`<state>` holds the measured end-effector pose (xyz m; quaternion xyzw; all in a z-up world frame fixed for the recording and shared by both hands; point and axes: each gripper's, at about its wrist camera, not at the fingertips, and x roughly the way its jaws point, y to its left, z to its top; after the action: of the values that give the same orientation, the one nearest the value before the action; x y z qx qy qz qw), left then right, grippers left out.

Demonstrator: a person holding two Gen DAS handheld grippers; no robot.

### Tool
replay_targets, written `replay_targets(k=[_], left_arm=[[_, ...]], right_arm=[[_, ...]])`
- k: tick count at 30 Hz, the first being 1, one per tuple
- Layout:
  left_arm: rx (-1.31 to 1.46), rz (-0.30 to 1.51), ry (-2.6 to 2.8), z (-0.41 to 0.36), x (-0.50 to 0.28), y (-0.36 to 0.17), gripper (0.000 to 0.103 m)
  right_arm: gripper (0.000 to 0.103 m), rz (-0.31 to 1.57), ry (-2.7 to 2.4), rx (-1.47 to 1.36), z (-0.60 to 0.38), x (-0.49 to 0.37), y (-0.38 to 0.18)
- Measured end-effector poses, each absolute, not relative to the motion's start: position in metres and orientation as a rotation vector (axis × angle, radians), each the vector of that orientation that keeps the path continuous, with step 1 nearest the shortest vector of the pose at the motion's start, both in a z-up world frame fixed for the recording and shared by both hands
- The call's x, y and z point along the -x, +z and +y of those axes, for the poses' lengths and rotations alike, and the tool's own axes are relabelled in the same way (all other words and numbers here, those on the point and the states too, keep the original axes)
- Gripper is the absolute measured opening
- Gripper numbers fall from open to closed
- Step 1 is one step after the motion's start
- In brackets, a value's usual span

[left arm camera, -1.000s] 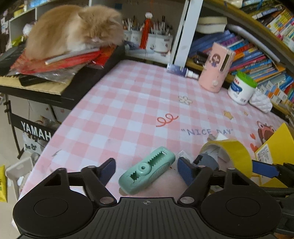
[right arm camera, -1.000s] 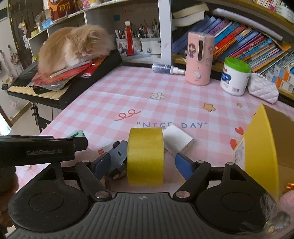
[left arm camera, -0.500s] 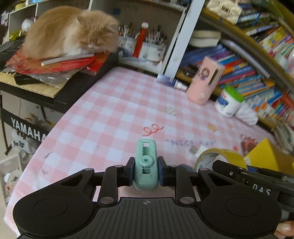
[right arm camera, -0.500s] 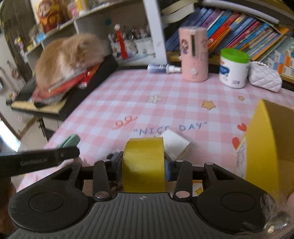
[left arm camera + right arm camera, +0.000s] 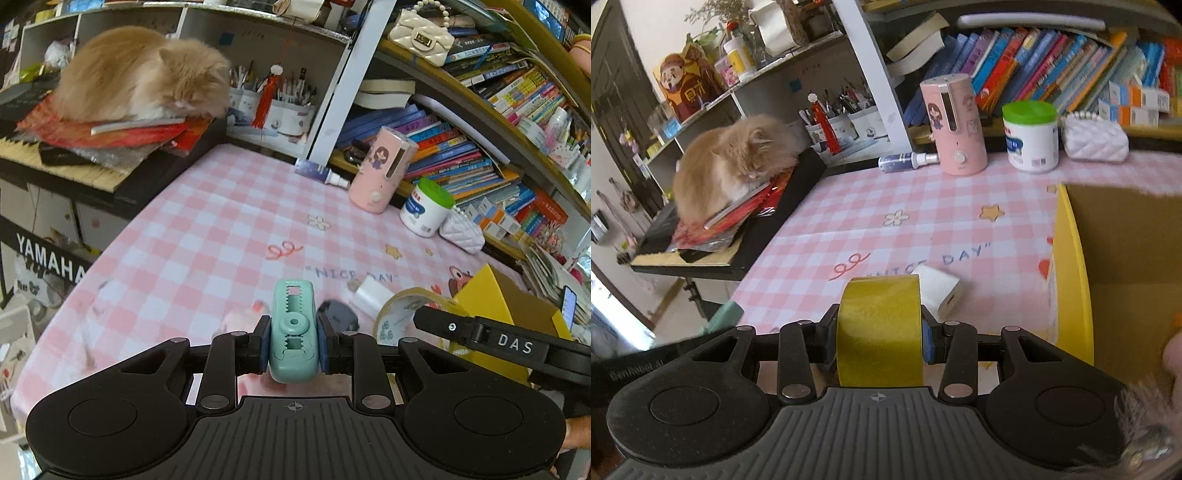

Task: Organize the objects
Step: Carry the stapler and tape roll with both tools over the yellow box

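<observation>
We are clenching left gripper on mint correction tape, holding it above pink checked desk. We are clenching right gripper on yellow tape roll, lifted just beside open yellow box. White block lying on desk behind roll. Cat lying on red papers.

1. My left gripper grips the correction tape dispenser above the near edge of the table.
2. My right gripper clamps the tape roll, just right of the left one.
3. A small block lies on the table just beyond the roll.
4. The open box stands at the right.
5. A cat lies far left on a keyboard beside the table.
</observation>
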<state>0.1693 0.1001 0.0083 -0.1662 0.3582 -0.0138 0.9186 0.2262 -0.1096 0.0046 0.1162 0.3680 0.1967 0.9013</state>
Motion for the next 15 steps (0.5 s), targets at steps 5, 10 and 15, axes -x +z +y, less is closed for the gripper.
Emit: replay_targets(k=[5, 10, 15], left_arm=[[0.366, 0.752, -0.04, 0.099, -0.152, 0.003, 0.023], [0.375, 0.75, -0.04, 0.101, -0.14, 0.003, 0.023], [0.388, 0.75, -0.042, 0.103, -0.131, 0.001, 0.023]], right_arm=[[0.039, 0.811, 0.4, -0.186, -0.104, -0.214, -0.004], [0.039, 0.869, 0.444, -0.463, -0.126, -0.212, -0.014], [0.039, 0.857, 0.434, -0.461, -0.125, -0.204, -0.008]])
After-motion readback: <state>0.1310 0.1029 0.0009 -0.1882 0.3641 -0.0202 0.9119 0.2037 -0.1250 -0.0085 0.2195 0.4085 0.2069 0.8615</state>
